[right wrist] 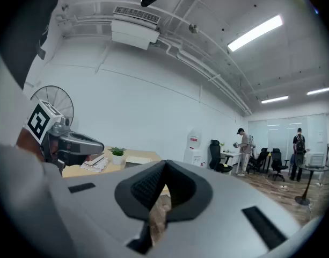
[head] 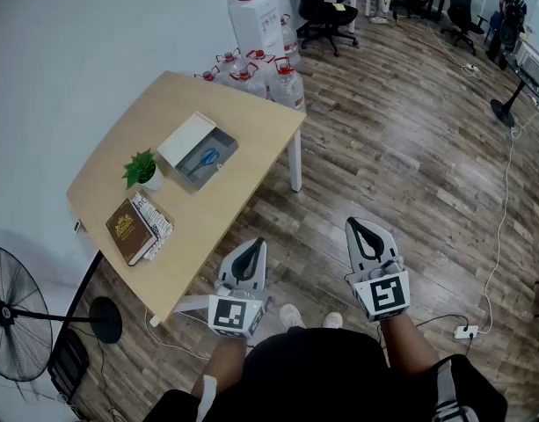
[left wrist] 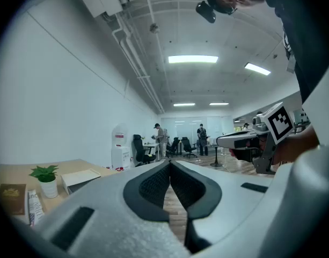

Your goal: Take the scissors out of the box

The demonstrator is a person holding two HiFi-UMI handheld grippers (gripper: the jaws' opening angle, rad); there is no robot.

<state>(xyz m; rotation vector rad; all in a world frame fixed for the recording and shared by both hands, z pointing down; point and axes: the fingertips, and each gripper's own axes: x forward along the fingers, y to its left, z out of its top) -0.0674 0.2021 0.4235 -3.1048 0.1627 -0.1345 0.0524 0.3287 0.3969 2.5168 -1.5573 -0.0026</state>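
Note:
An open grey box (head: 205, 160) with a white lid lies on the wooden table (head: 243, 121) at the upper left. Blue-handled scissors (head: 204, 157) lie inside it. Both grippers hang over the floor in front of the person, well short of the table. My left gripper (head: 254, 244) is shut with nothing in it, its jaws meeting at the tips (left wrist: 169, 163). My right gripper (head: 355, 224) is shut and empty too (right wrist: 165, 163). In the left gripper view the box (left wrist: 81, 178) shows low at the left.
A potted plant (head: 143, 170), a brown book (head: 128, 229) and a booklet (head: 156, 217) also sit on the table. Water bottles (head: 251, 70) stand behind it, a fan (head: 18, 323) at the lower left. A cable and power strip (head: 467, 331) lie on the floor at the right.

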